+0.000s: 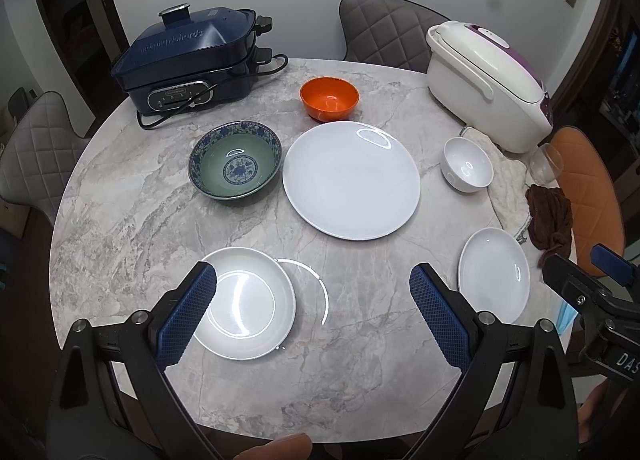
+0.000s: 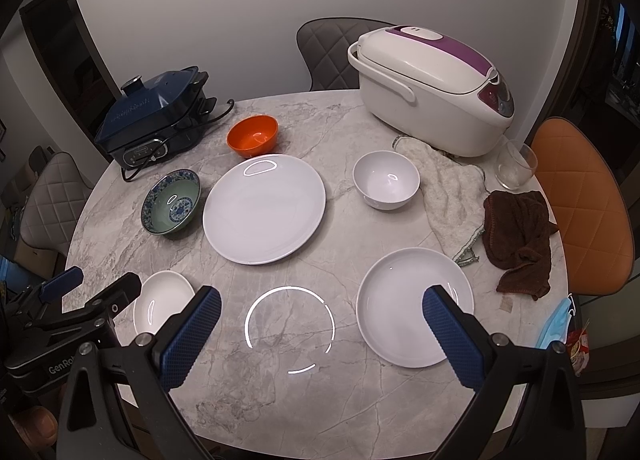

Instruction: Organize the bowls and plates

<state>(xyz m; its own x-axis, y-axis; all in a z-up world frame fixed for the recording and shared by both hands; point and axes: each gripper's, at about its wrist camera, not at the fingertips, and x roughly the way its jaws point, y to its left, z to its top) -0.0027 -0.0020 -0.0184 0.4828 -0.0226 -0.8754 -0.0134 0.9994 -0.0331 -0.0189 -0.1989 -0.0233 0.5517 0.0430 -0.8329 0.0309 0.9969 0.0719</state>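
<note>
Left wrist view shows the left gripper (image 1: 312, 312) spread wide and holding nothing, above the marble table (image 1: 120, 199) beside a small white plate (image 1: 256, 300). Rightward sit the patterned green bowl (image 1: 234, 163), orange bowl (image 1: 329, 97), large white plate (image 1: 351, 184) and white bowl (image 1: 466, 163). Right gripper (image 2: 322, 334) likewise gapes empty, one finger over another white plate (image 2: 400, 300).
</note>
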